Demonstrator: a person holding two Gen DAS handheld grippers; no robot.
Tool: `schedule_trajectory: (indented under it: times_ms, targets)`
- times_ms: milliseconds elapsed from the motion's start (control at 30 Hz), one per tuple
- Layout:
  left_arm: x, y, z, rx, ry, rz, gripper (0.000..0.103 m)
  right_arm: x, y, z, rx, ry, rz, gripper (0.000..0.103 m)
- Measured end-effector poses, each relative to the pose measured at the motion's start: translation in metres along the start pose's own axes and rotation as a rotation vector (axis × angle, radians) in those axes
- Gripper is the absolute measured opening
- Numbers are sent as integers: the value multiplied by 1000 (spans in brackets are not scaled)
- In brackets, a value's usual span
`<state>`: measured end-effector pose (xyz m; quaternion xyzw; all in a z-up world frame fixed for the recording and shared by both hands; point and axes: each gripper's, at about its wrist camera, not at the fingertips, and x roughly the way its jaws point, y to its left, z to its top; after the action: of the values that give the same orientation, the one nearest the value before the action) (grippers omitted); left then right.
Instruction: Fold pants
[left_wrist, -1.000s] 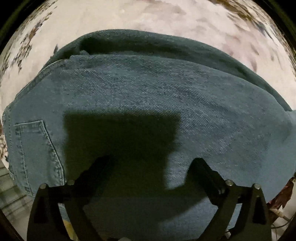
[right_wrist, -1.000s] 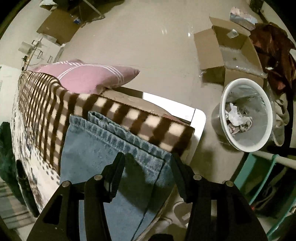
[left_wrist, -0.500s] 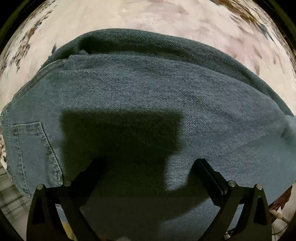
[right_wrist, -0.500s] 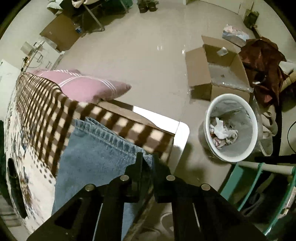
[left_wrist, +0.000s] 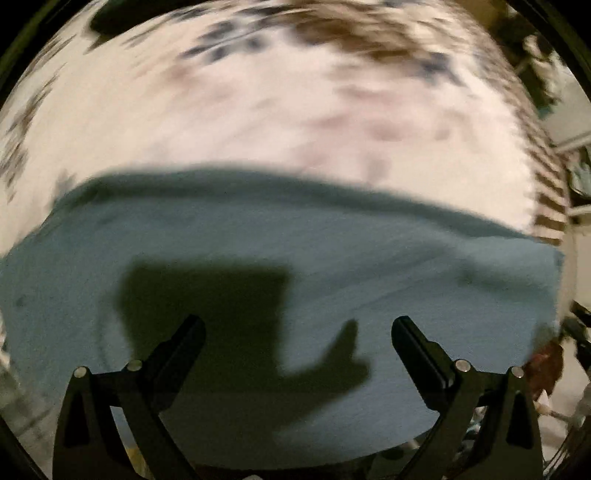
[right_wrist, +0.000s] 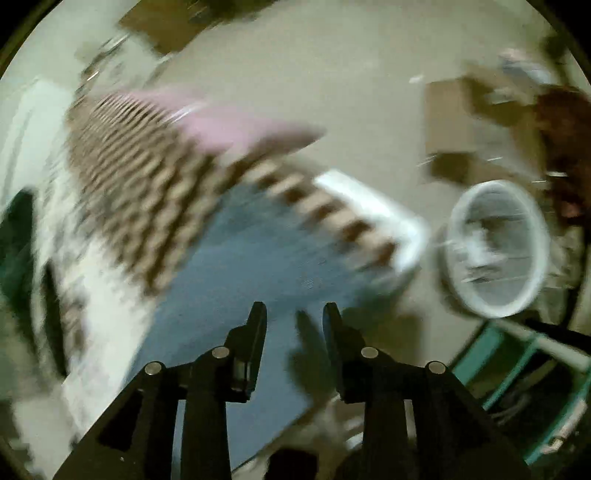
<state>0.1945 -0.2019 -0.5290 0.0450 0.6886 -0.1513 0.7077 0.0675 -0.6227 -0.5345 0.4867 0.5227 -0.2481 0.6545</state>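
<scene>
The blue denim pants (left_wrist: 295, 240) lie folded on the pale spotted blanket (left_wrist: 258, 110); both views are motion-blurred. My left gripper (left_wrist: 297, 332) is open and empty, raised above the denim, its shadow on the cloth. In the right wrist view the pants (right_wrist: 266, 266) reach the bed's corner. My right gripper (right_wrist: 294, 314) hovers above them with its jaws a little apart and nothing between them.
A brown checked blanket (right_wrist: 147, 192) and a pink pillow (right_wrist: 229, 125) lie on the bed. A white waste bin (right_wrist: 495, 247), cardboard boxes (right_wrist: 454, 125), brown clothing (right_wrist: 565, 140) and a teal frame (right_wrist: 517, 369) stand on the floor to the right.
My right gripper, shut at the pants' hem half a second ago, has opened partly and lifted away. My left gripper has pulled up and back from the denim, staying open.
</scene>
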Motion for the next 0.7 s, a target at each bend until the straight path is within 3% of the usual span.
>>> schedule_trajectory:
  times_ms: [100, 233, 367, 433, 500, 567, 633, 700]
  targets:
    - [21, -33, 23, 54, 6, -19, 103, 44, 67, -24, -109, 171, 126, 34]
    - [48, -52, 43, 116, 23, 104, 103, 109, 123, -45, -131, 333, 240, 34]
    - [46, -45, 50, 129, 8, 92, 103, 142, 124, -32, -77, 283, 199, 32]
    - [42, -36, 55, 123, 8, 81, 103, 140, 115, -26, -12, 268, 217, 29]
    - [40, -27, 58, 120, 13, 71, 103, 129, 108, -22, -22, 203, 190, 26]
    - [35, -14, 60, 119, 17, 68, 103, 124, 98, -21, -1, 203, 204, 26]
    - [32, -11, 63, 119, 24, 73, 103, 110, 89, -20, 2, 194, 205, 30]
    - [20, -10, 66, 110, 16, 60, 103, 80, 72, -18, 1, 126, 212, 41]
